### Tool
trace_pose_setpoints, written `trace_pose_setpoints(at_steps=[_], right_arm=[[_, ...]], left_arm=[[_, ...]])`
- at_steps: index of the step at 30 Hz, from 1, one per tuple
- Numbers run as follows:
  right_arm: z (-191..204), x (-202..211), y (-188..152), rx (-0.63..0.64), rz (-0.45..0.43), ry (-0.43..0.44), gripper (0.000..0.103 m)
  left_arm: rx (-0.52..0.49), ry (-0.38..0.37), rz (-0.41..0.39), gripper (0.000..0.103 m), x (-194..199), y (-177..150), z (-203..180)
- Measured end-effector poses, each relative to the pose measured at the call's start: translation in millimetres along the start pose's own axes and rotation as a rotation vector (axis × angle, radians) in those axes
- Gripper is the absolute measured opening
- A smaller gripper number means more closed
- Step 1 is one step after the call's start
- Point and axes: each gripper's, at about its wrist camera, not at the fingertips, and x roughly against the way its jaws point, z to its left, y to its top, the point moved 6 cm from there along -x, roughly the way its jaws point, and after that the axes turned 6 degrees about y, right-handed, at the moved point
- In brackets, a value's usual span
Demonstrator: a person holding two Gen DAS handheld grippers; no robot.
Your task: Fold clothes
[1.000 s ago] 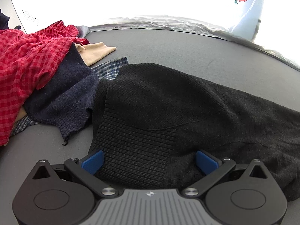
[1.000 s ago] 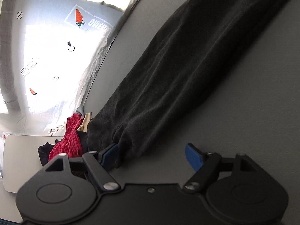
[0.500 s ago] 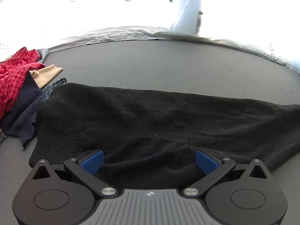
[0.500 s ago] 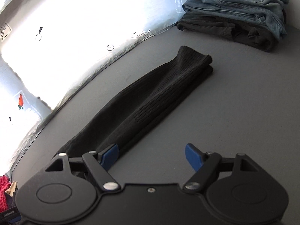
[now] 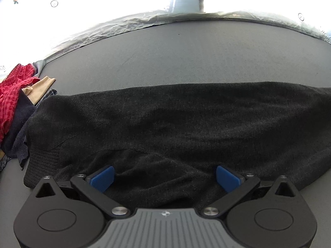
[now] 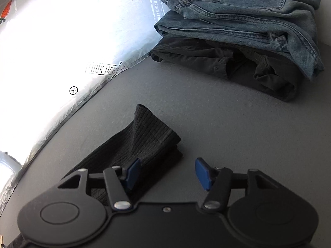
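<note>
Working from your left, a heap of unfolded clothes (image 5: 14, 103) lies at the desk (image 5: 186, 57) edge, touching the near end of the black sweater (image 5: 175, 124). That sweater runs crosswise as a long band, left to right. Your left gripper (image 5: 164, 176) hovers spread over its near hem, holding nothing. Your right gripper (image 6: 166, 172), also spread and empty, sits at the ribbed cuff (image 6: 151, 132), whose end lies just left of the gap. Beyond it rests a folded stack of jeans (image 6: 248, 20). Each gripper covers one end of the long axis.
</note>
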Motion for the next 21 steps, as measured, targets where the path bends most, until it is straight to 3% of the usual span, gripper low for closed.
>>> trace_pose_setpoints(at_steps=[3, 5, 8, 9, 11, 14, 17, 21], right_arm=[[0.2, -4.7, 2.7, -0.035, 0.005, 0.015, 0.058], [0.3, -7.8, 4.6, -0.058, 0.008, 0.025, 0.043], [0.6, -12.5, 7.4, -0.093, 0.013, 0.041, 0.032], [0.6, -14.0, 8.3, -0.105, 0.015, 0.046, 0.021], [-0.2, -16.1, 10.2, -0.146, 0.016, 0.066, 0.016], [-11.1, -6.7, 11.4, -0.414, -0.022, 0.214, 0.011], [-17.1, 2.1, 2.4, -0.76, -0.064, 0.413, 0.01], [1.1, 11.2, -11.7, -0.915, -0.072, 0.572, 0.01]], left_arm=[[0.032, -0.004, 0.011, 0.103, -1.7, -0.1, 0.8], [0.066, -0.012, 0.014, 0.103, -2.7, -1.7, 2.4], [0.121, -0.035, 0.016, 0.103, -3.9, -5.9, 6.4], [0.137, -0.047, 0.019, 0.103, -4.6, -7.1, 7.9], [0.147, -0.073, 0.031, 0.103, -6.7, -7.2, 10.7], [0.125, -0.1, 0.052, 0.103, -9.3, -3.3, 13.0], [0.125, -0.1, 0.056, 0.103, -8.6, -0.8, 19.1], [0.151, -0.08, 0.03, 0.103, -3.1, -1.1, 37.3]])
